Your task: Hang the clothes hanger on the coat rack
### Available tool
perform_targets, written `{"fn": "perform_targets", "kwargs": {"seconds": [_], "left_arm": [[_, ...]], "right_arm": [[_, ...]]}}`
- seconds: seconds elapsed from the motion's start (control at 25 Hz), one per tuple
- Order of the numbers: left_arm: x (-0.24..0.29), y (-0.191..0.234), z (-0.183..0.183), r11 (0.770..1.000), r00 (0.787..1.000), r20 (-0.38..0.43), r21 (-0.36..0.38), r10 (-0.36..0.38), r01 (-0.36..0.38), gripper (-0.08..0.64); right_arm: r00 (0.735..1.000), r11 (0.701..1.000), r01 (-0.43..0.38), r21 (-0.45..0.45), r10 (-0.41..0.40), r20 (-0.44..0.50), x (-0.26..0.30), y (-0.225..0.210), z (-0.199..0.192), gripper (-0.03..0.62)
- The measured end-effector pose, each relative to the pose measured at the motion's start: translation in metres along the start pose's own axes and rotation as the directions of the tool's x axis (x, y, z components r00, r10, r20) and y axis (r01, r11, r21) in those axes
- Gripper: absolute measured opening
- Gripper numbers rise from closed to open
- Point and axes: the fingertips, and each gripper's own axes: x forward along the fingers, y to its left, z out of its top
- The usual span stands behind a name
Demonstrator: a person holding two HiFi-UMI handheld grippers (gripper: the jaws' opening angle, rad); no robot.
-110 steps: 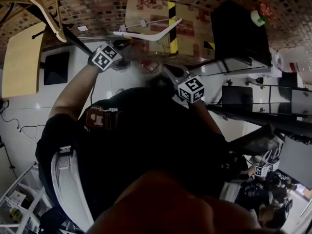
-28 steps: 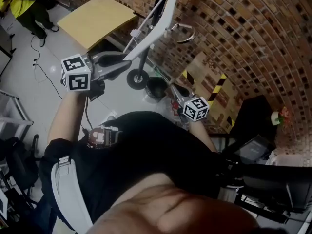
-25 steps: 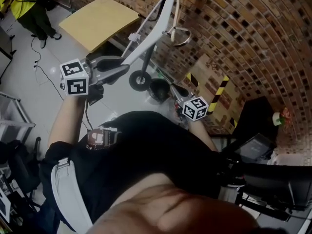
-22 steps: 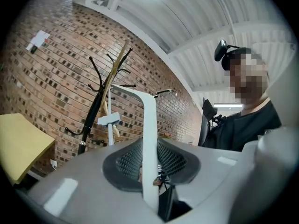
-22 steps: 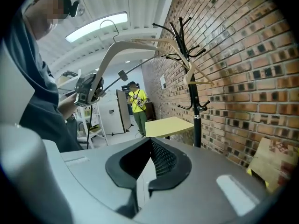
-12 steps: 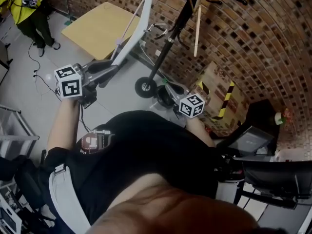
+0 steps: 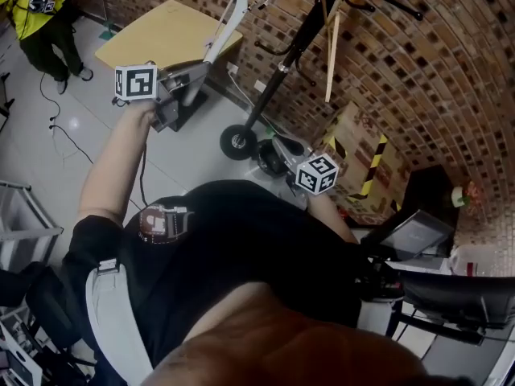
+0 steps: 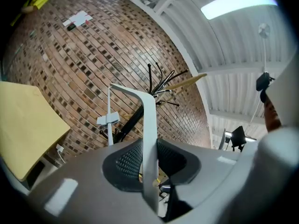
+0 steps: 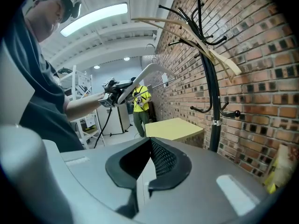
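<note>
My left gripper [image 7: 183, 83] is shut on one end of a white clothes hanger [image 7: 228, 16], held out at arm's length near the yellow table. In the left gripper view the white hanger [image 8: 149, 139] runs up between the mesh pads, and the coat rack [image 8: 158, 85] stands behind it, apart from it. The black coat rack [image 7: 283, 55] has curved hooks and a wheeled base [image 7: 237, 145]; a wooden hanger [image 7: 331, 43] hangs on it. My right gripper [image 7: 283, 147] stays low by the rack's base, jaws together with nothing between them [image 9: 148, 146]. The rack's pole [image 9: 212, 92] rises just to its right.
A yellow table [image 7: 165, 32] stands against the brick wall [image 7: 418, 71] left of the rack. A person in a yellow vest [image 7: 36, 10] stands at the far left. Cardboard with black-and-yellow tape [image 7: 358, 155] leans on the wall; an office chair [image 7: 451, 288] sits to the right.
My left gripper has carried the white hanger up and away, toward the yellow table, and the hanger has rolled a little. The right gripper has shifted only slightly near the rack's base.
</note>
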Motion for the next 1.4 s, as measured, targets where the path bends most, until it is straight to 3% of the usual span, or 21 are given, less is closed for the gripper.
{"fn": "perform_targets", "kwargs": {"seconds": [0.28, 0.48, 0.76, 1.16, 1.4], "left_arm": [[0.078, 0.055, 0.035, 0.992, 0.999, 0.051, -0.128, 0.008, -0.002, 0.095], [0.128, 0.076, 0.075, 0.987, 0.996, 0.088, -0.160, 0.003, 0.011, 0.095], [0.177, 0.079, 0.120, 0.989, 0.996, 0.089, -0.150, 0.008, 0.005, 0.095], [0.193, 0.066, 0.139, 0.986, 0.994, 0.109, -0.163, -0.003, 0.020, 0.095], [0.194, 0.051, 0.148, 0.995, 0.995, 0.095, -0.088, -0.028, 0.036, 0.095]], "right_arm": [[1.000, 1.000, -0.005, -0.010, 0.005, -0.001, -0.002, -0.044, 0.014, 0.014], [1.000, 1.000, -0.010, -0.011, 0.010, 0.000, -0.008, -0.073, 0.020, 0.015], [1.000, 1.000, -0.009, 0.007, 0.009, 0.003, -0.015, -0.108, 0.021, 0.014], [0.999, 0.999, -0.036, 0.020, 0.036, 0.003, -0.007, -0.123, 0.019, 0.014], [0.999, 0.999, -0.049, 0.016, 0.049, 0.001, -0.001, -0.117, 0.020, 0.015]]}}
